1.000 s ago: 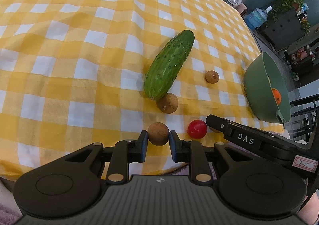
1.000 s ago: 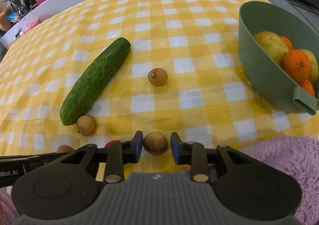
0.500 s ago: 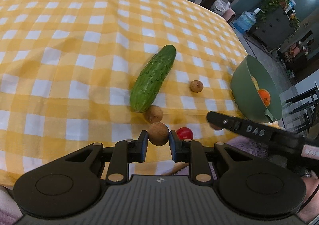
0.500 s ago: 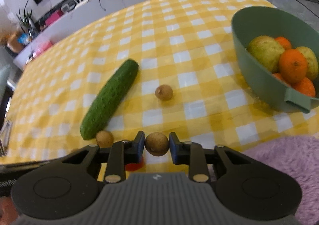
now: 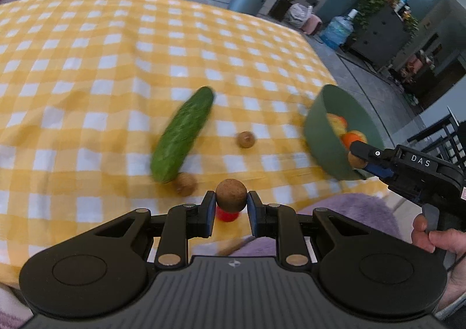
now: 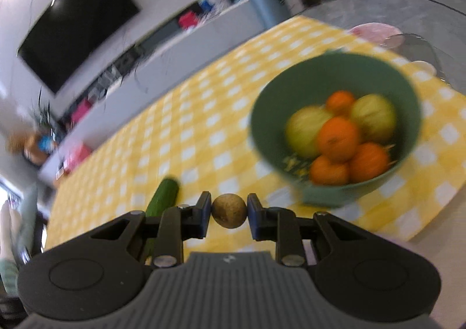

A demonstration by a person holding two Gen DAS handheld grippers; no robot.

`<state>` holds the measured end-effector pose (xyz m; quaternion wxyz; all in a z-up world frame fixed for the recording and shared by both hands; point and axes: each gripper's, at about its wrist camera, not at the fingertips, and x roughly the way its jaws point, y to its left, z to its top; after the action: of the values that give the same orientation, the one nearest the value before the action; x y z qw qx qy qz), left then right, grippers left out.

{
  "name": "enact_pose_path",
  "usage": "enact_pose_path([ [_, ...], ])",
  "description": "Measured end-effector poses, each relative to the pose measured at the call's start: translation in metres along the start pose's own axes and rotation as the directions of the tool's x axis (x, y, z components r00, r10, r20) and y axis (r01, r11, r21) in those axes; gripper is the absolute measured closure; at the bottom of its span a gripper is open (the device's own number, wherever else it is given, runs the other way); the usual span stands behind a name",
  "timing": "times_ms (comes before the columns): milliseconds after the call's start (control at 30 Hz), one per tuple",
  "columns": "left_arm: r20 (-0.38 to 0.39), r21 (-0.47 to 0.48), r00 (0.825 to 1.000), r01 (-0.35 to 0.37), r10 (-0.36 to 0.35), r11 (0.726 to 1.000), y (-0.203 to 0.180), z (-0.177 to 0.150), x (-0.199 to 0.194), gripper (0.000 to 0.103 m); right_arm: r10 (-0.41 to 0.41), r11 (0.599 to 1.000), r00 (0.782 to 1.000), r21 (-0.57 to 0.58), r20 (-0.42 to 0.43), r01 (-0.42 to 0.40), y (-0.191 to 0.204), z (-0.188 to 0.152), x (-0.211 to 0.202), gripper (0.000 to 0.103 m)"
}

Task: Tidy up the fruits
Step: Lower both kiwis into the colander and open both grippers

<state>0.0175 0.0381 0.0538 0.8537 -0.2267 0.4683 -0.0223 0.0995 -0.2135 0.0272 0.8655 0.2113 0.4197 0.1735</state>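
My left gripper is shut on a round brown longan, held above the table's near edge. A red cherry tomato lies just beneath it. My right gripper is shut on another brown longan and hovers close to the green bowl. In the left wrist view that right gripper sits at the near rim of the bowl. Two more longans and a cucumber lie on the yellow checked cloth.
The bowl holds oranges and yellow-green fruits. A purple fuzzy mat lies below the table's near edge. A person's hand holds the right gripper's handle. Cabinets, plants and a water jug stand beyond the table.
Both grippers have risen with their longans. The right one has swung toward the green bowl, which now fills more of its view. The left view has pulled back from the table.
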Motion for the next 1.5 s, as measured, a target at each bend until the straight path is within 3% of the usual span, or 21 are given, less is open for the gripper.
enact_pose_path([
  [200, -0.013, 0.071, 0.999, 0.033, -0.032, 0.997, -0.039, 0.016, 0.012, 0.078, 0.000, 0.992, 0.993, 0.128, 0.116, -0.015, -0.047, 0.010, -0.023, 0.080],
  [400, 0.004, 0.104, 0.998, 0.057, -0.058, 0.993, -0.072, 0.033, 0.035, 0.078, 0.013, 0.989, 0.979, 0.139, 0.204, -0.042, -0.075, 0.009, -0.024, 0.080],
  [533, 0.013, 0.113, 0.992, 0.121, -0.123, 0.986, -0.087, 0.046, 0.050, 0.078, 0.036, 0.984, 0.969, 0.159, 0.246, -0.076, -0.085, 0.009, -0.021, 0.080],
  [800, -0.014, 0.125, 0.973, 0.231, -0.231, 0.965, -0.111, 0.069, 0.087, 0.078, 0.048, 0.964, 0.961, 0.239, 0.271, -0.115, -0.108, 0.012, -0.014, 0.080],
  [1033, -0.056, 0.137, 0.962, 0.274, -0.269, 0.952, -0.124, 0.081, 0.121, 0.078, 0.047, 0.962, 0.967, 0.249, 0.251, -0.111, -0.113, 0.016, -0.006, 0.080],
  [1300, -0.095, 0.204, 0.974, 0.223, -0.208, 0.953, -0.135, 0.079, 0.148, 0.078, -0.086, 0.975, 0.947, 0.219, 0.310, 0.017, -0.111, 0.022, -0.025, 0.078],
  [1500, -0.083, 0.181, 0.976, 0.213, -0.201, 0.960, -0.130, 0.079, 0.146, 0.078, -0.131, 0.971, 0.950, 0.232, 0.285, 0.064, -0.115, 0.020, -0.017, 0.078],
])
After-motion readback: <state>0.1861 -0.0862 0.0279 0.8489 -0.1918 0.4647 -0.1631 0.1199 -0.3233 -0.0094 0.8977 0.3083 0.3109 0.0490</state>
